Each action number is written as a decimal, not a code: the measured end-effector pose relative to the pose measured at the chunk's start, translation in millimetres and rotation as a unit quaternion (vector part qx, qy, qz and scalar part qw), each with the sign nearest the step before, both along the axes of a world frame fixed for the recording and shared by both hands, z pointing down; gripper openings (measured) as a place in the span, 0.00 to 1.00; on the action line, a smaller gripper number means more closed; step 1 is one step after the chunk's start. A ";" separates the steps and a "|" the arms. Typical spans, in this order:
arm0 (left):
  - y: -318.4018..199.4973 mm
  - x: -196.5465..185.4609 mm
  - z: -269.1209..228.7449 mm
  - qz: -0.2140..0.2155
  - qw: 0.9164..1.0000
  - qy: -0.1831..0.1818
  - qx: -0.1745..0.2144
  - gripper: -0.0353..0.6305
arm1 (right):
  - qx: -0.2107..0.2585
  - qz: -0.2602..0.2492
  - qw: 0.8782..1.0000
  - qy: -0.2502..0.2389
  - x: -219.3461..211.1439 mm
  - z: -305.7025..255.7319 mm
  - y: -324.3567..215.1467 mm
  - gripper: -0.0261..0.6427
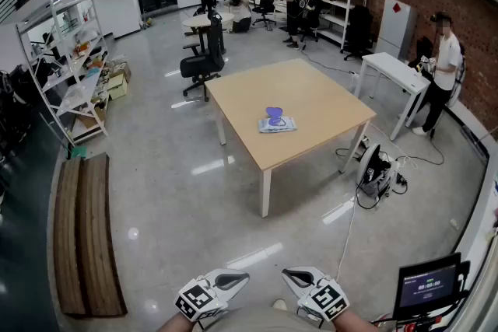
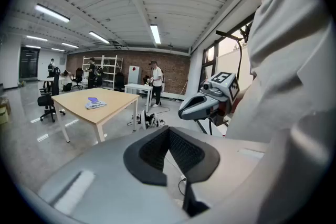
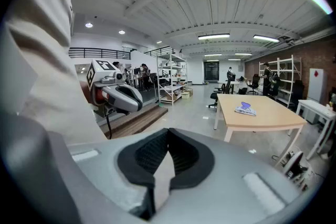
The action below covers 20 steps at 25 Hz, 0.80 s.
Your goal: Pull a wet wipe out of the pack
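Head view: the pack lies flat near the middle of a light wood table, well apart from both grippers. Its top is purple-blue. Whether its lid is up or a wipe sticks out is too small to tell.

Both grippers are held low and close to the person's body at the bottom edge of the head view, over bare floor, noses turned toward each other.

Left gripper: jaws together at the tips, nothing between them. The table and pack show far off at the left of its view.

Right gripper: jaws together at the tips, nothing between them. The table and pack show far off at the right of its view.

Around: a black chair beyond the table, a wooden bench on the left, and a person beside a white table on the right.
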<state>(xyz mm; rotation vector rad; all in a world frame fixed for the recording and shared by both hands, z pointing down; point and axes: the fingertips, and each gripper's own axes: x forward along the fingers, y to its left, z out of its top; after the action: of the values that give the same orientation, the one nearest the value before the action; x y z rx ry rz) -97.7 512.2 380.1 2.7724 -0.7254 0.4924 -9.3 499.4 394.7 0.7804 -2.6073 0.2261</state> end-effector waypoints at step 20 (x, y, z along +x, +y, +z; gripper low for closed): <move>12.7 3.9 -2.0 0.010 0.999 0.042 -0.007 0.06 | -0.020 0.034 0.999 -0.006 -10.5 1.8 23.9 0.04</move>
<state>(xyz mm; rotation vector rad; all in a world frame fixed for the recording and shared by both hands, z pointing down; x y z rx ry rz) -93.8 524.9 378.1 2.7703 -0.6736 0.3796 -19.9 523.3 396.6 0.8578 -2.5811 0.3021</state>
